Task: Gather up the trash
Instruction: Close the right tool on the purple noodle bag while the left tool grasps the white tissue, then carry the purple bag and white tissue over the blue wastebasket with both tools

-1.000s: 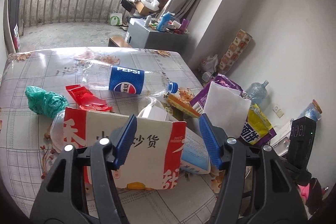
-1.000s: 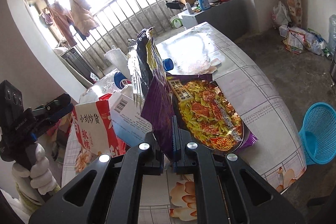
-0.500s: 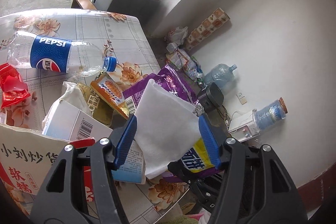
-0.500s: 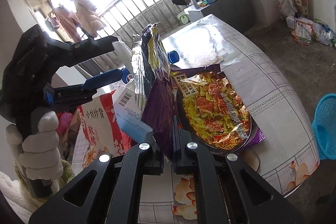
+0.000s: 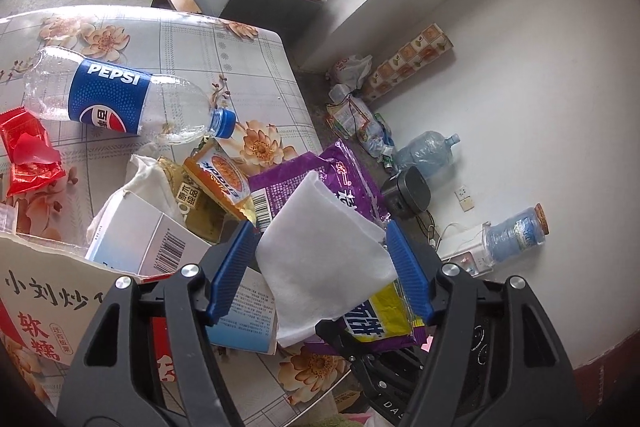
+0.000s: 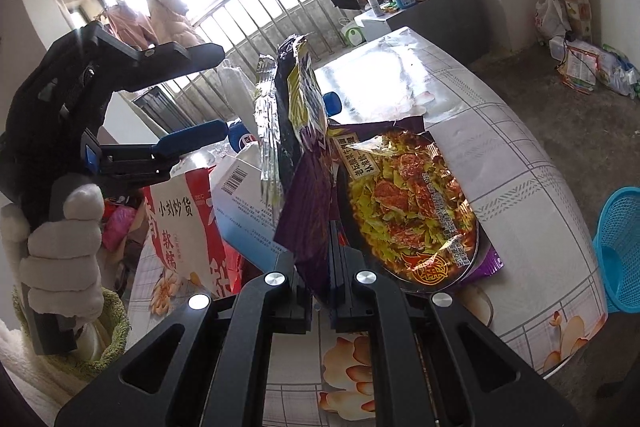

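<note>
Right claw clamps the purple foil snack bag upright above the floral surface. Left claw gapes wide around white folded tissue; clear Pepsi bottle and light-blue carton crowd alongside.

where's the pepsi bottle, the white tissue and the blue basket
pepsi bottle (image 5: pixel 108 99): left wrist view, on its blue label.
white tissue (image 5: pixel 320 251): left wrist view, middle of the sheet between the open claw's pads.
blue basket (image 6: pixel 618 247): right wrist view, on its mesh wall at the right edge.
</note>
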Action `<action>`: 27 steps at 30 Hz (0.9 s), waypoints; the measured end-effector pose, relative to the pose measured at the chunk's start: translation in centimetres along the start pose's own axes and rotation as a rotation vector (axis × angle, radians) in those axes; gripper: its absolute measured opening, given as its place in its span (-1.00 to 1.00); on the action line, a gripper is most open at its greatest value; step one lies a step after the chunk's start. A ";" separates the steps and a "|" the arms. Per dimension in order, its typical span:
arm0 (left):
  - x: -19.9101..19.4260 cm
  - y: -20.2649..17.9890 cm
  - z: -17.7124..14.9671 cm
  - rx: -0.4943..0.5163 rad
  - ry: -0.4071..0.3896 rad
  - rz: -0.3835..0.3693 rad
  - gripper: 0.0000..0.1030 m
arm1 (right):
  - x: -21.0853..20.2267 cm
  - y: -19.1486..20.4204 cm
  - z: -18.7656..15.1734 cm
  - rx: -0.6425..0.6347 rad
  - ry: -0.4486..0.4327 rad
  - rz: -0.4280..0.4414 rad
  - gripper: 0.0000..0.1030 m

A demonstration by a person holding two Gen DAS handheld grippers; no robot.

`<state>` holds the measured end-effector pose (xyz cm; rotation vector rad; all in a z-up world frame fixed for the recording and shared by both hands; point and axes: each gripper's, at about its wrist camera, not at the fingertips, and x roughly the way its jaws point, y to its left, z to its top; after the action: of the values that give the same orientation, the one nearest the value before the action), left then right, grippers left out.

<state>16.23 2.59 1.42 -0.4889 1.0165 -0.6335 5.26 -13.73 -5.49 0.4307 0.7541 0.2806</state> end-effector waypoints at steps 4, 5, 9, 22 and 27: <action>1.3 1.3 0.3 -0.068 0.045 0.026 0.25 | -0.4 1.3 -0.4 -0.068 -0.015 -0.037 -0.88; 1.4 1.5 0.3 -0.074 0.052 0.037 0.24 | -0.5 1.4 -0.5 -0.078 -0.018 -0.044 -0.88; 1.7 1.7 -0.3 -0.051 0.053 0.083 0.17 | -1.0 1.3 -0.6 -0.077 -0.025 -0.046 -0.88; -0.4 0.0 -1.1 0.098 -0.016 0.141 -0.92 | -2.3 -2.1 -0.1 0.070 -0.060 0.029 -0.88; -2.2 -1.8 -1.1 0.164 -0.058 0.138 -0.94 | -3.5 -3.1 0.7 0.099 -0.123 0.007 -0.92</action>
<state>14.00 2.68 3.47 -0.2889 0.9260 -0.5711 3.57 -18.01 -4.36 0.5394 0.6475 0.2216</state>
